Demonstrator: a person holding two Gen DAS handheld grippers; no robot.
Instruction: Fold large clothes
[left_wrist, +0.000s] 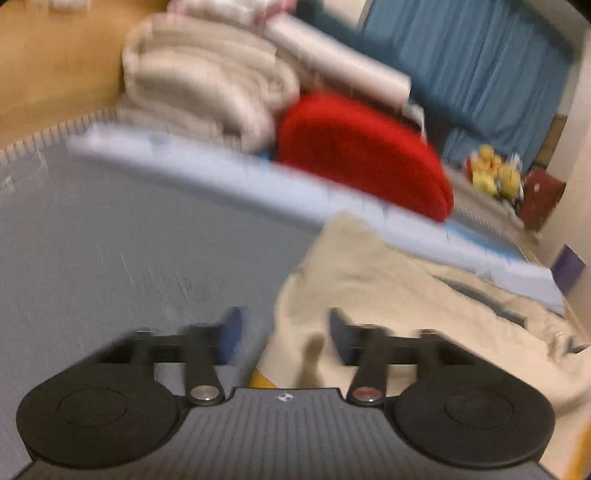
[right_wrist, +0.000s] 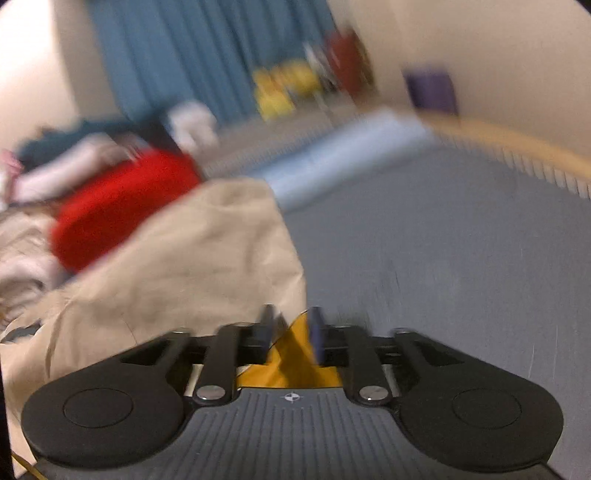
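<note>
A large beige garment (left_wrist: 388, 288) (right_wrist: 184, 266) lies crumpled on a grey mat (left_wrist: 129, 258) (right_wrist: 443, 240). A yellow-orange part of it (right_wrist: 291, 362) shows at its near corner. My left gripper (left_wrist: 284, 325) hangs open over the garment's left edge, and its blue pads touch nothing. My right gripper (right_wrist: 291, 321) stands over the garment's right corner. Its jaws are a little apart with the yellow-orange cloth rising between them. I see no pad pressing on the cloth. Both views are blurred.
Behind the garment lie a red cushion (left_wrist: 362, 151) (right_wrist: 122, 206) and a long light-blue folded pad (left_wrist: 221, 166) (right_wrist: 351, 151). A pile of pale bedding (left_wrist: 207, 81) sits at the back. Yellow toys (left_wrist: 495, 173) (right_wrist: 284, 88) stand before a blue curtain (left_wrist: 480, 74).
</note>
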